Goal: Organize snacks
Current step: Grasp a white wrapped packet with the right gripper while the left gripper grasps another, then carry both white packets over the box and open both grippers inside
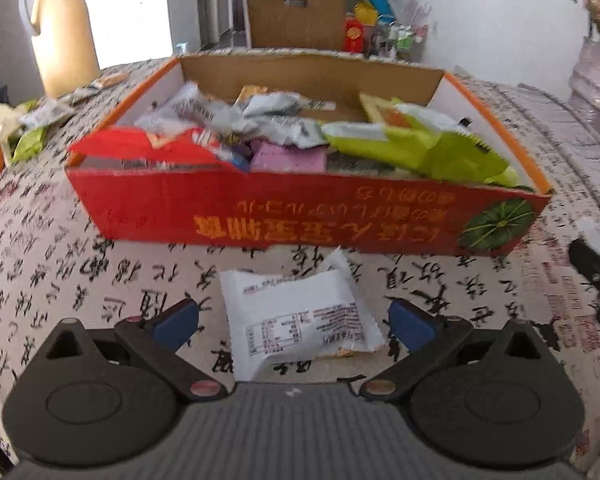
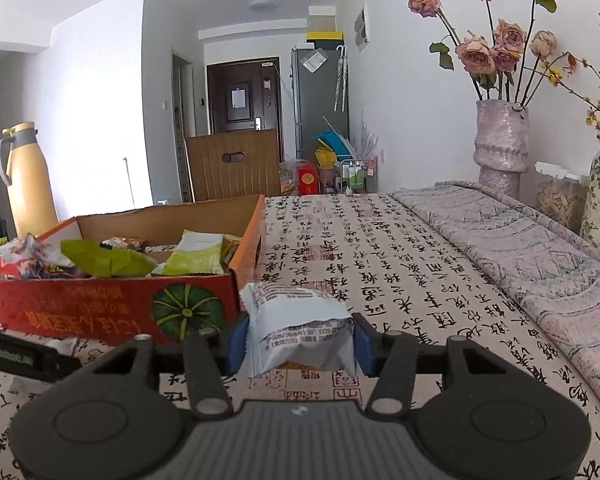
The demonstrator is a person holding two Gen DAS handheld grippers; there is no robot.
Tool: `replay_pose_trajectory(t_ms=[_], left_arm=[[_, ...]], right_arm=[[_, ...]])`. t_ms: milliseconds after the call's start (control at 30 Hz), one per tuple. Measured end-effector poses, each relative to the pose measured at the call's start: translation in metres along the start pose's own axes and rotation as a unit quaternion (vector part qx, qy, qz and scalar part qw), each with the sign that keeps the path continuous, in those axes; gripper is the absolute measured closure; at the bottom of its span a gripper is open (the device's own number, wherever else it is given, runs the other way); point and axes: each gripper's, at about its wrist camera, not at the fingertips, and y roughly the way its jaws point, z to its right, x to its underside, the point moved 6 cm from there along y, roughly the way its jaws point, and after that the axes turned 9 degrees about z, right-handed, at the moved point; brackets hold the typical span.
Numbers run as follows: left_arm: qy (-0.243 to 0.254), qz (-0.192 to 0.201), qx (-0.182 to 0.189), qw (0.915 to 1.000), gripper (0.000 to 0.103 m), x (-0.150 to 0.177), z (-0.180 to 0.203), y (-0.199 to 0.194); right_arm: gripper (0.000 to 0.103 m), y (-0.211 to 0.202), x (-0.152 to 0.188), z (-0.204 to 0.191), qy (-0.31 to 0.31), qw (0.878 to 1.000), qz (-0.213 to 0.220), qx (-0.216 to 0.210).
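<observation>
Right gripper (image 2: 298,338) pinches a snack packet (image 2: 296,324) beside the red box (image 2: 100,308); left gripper (image 1: 294,320) gapes over a white packet (image 1: 300,320), so both risk colliding at the box.

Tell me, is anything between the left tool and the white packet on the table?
Nothing visible is. The left tool is open, and the white packet lies flat on the tablecloth between its blue pads, untouched. The red box stands just behind the packet, not in the way.
</observation>
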Motion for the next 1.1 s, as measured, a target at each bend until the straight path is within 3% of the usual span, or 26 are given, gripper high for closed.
replay_pose_trajectory(t_ms=[300, 400, 600, 733, 767, 1100], left_arm=[[0.009, 0.002, -0.007, 0.9999, 0.001, 0.006, 0.003, 0.008], [0.013, 0.012, 0.0, 0.9998, 0.016, 0.005, 0.005, 0.004], [0.042, 0.036, 0.019, 0.9983, 0.058, 0.006, 0.013, -0.006], [0.056, 0.042, 0.023, 0.9973, 0.068, 0.008, 0.016, -0.011], [0.057, 0.042, 0.025, 0.9972, 0.08, 0.008, 0.016, -0.012], [0.054, 0.062, 0.045, 0.9956, 0.082, 0.008, 0.005, -0.028]], right_arm=[[0.051, 0.001, 0.0, 0.0, 0.002, 1.0, 0.0, -0.001], [0.051, 0.001, 0.0, -0.001, 0.003, 1.0, -0.001, 0.0], [0.051, 0.001, 0.001, 0.0, 0.004, 1.0, -0.003, 0.0], [0.051, 0.003, 0.001, -0.001, 0.003, 1.0, -0.008, -0.001], [0.051, 0.004, 0.001, -0.001, 0.003, 1.0, -0.009, 0.0], [0.051, 0.003, 0.001, -0.003, -0.005, 1.0, -0.006, 0.004]])
